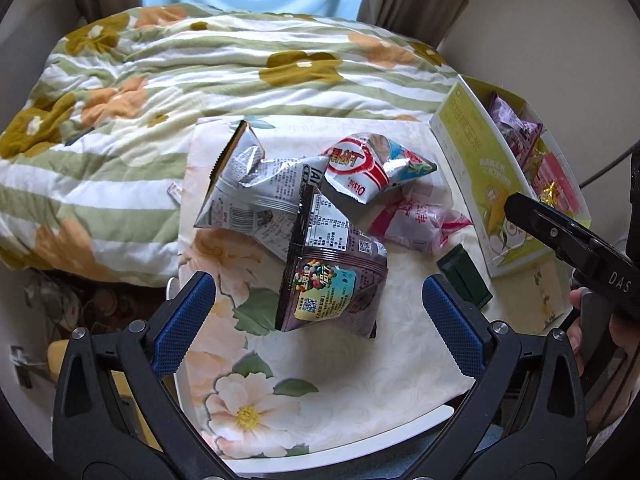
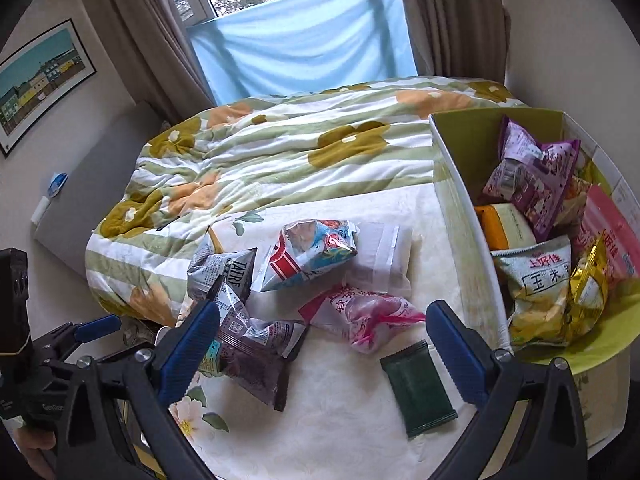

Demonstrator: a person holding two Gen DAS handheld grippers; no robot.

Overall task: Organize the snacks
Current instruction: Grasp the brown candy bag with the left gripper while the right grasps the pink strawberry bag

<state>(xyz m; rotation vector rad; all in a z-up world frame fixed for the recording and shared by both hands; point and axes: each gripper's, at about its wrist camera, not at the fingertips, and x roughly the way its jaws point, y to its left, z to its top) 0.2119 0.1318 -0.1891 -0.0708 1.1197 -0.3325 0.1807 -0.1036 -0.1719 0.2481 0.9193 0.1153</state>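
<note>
Several snack bags lie on a floral cloth [image 1: 360, 380]. A purple bag [image 1: 336, 284] lies nearest, between the fingers of my open left gripper [image 1: 320, 312], which hovers above it. Behind it are a silver bag [image 1: 256, 188], a red-white-blue bag [image 1: 372, 168] and a pink bag [image 1: 416, 220]. In the right wrist view my open, empty right gripper [image 2: 324, 344] hovers over the pink bag [image 2: 360, 312] and a dark green packet [image 2: 418, 388]. A green cardboard box [image 2: 464, 216] at the right holds several snack bags.
A flowered green-striped quilt [image 1: 200, 72] covers the bed behind the cloth. A white sachet [image 2: 384, 260] lies behind the pink bag. A window with a blue cover [image 2: 300, 40] and curtains is at the back. A framed picture [image 2: 40, 80] hangs left.
</note>
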